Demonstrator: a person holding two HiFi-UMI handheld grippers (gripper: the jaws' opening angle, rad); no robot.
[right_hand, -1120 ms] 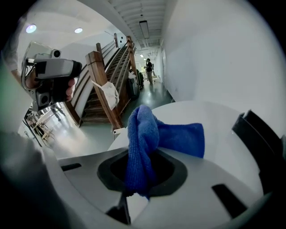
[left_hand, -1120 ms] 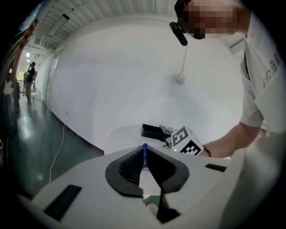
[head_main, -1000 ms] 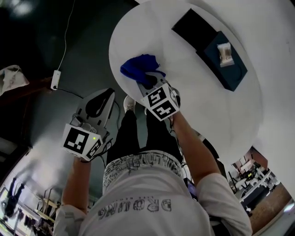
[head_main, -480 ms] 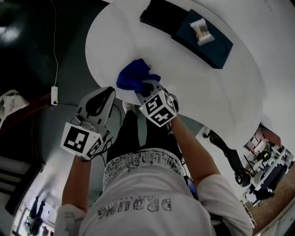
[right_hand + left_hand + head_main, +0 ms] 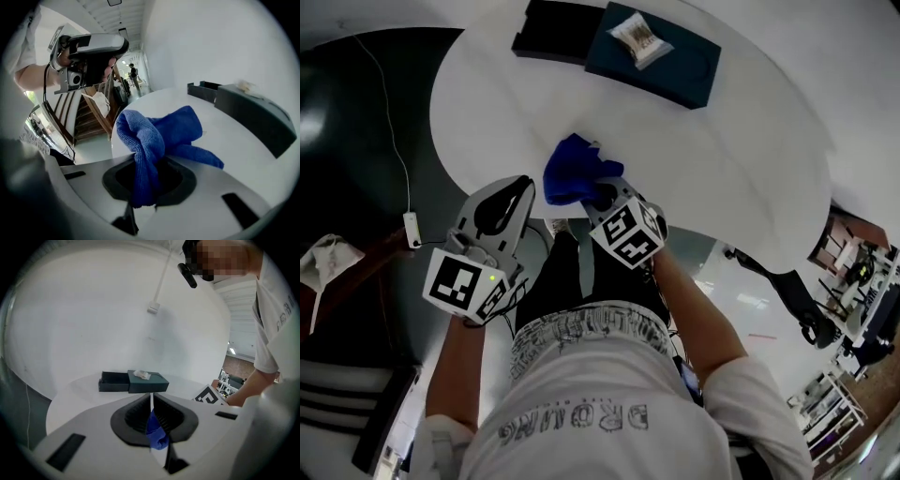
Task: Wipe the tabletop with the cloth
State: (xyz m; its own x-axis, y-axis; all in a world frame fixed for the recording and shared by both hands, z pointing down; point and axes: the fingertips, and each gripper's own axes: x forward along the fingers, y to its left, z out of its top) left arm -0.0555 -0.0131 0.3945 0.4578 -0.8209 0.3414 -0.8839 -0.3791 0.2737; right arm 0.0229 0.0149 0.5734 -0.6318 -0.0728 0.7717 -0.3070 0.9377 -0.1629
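In the head view the right gripper (image 5: pixel 602 194) is clamped on the blue cloth (image 5: pixel 574 169), which sits bunched at the near edge of the round tabletop (image 5: pixel 487 94). A second ago the cloth lay closer to the left rim; now more bare white shows to its left. Much of that is our own head turning, since the black box (image 5: pixel 555 31) and the dark box (image 5: pixel 661 61) with its packet (image 5: pixel 637 37) have swung from the upper right to the far edge straight ahead. We judge that a stroke along the near edge is under way, with most of the surface still to cover. The left gripper (image 5: pixel 517 187) hangs off the table beside the near-left rim, much as before, and takes no part. In the left gripper view its jaws are drawn together to a thin slit and hold nothing; the blue showing through that slit is the cloth beyond, with the two boxes behind it. In the right gripper view the cloth (image 5: pixel 159 131) is pinched between the jaws and rises in a loose wad over the tabletop (image 5: pixel 225 136), one tail trailing toward the boxes. We cannot tell how firmly it presses, so it may wipe only a narrow strip.
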